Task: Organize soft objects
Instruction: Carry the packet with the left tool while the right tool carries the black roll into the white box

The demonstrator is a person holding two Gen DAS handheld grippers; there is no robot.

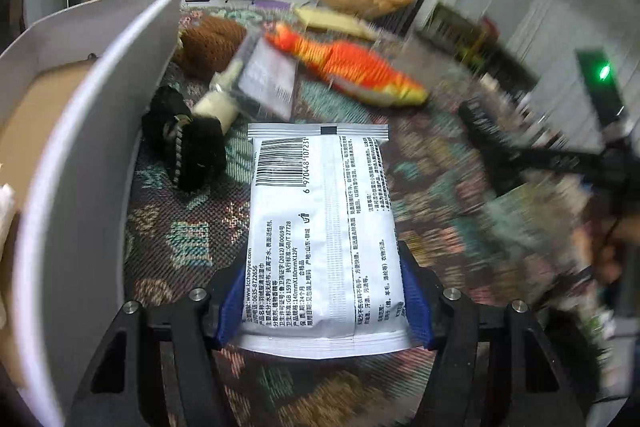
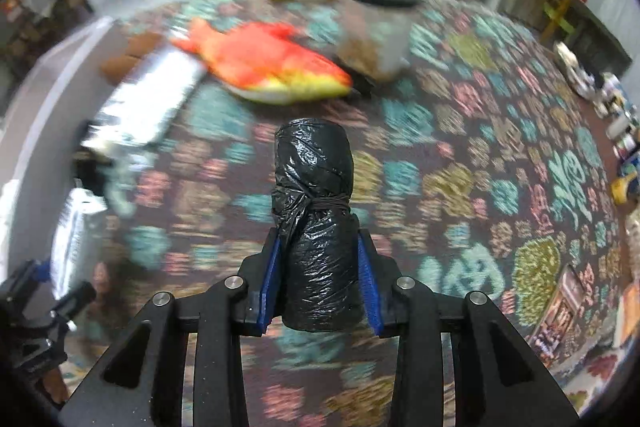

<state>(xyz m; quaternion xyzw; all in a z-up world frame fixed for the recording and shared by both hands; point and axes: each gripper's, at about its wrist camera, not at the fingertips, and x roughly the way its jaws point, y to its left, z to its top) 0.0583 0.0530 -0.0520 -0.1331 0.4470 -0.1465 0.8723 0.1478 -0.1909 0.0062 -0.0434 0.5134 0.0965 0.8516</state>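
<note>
Blue pads (image 1: pixel 230 307) of the left gripper (image 1: pixel 325 303) pinched a white wet wipes pack (image 1: pixel 322 231) by its near end, and the pack stuck out away from the camera over the patterned rug (image 1: pixel 180 227). At the left stood a white cardboard box (image 1: pixel 92 131) with its wall close to the gripper. Beyond the pack lay a black furry toy (image 1: pixel 188 147), a cream plush piece (image 1: pixel 218 103) and a silvery packet (image 1: pixel 268 75). Farther off were a brown knitted toy (image 1: pixel 212 43) and an orange plush fish (image 1: pixel 352 67). At the far right the other gripper looked blurry.

Between the fingers of the right gripper (image 2: pixel 320 287) was a black plastic bag roll (image 2: pixel 316 227), squeezed on both sides and tied round the middle with a thin band. It pointed up and away over the rug (image 2: pixel 460 147). The orange plush fish (image 2: pixel 268 67) lay far off, with a silvery packet (image 2: pixel 152 99) to its left and a black-lidded jar (image 2: pixel 376 27) to its right
</note>
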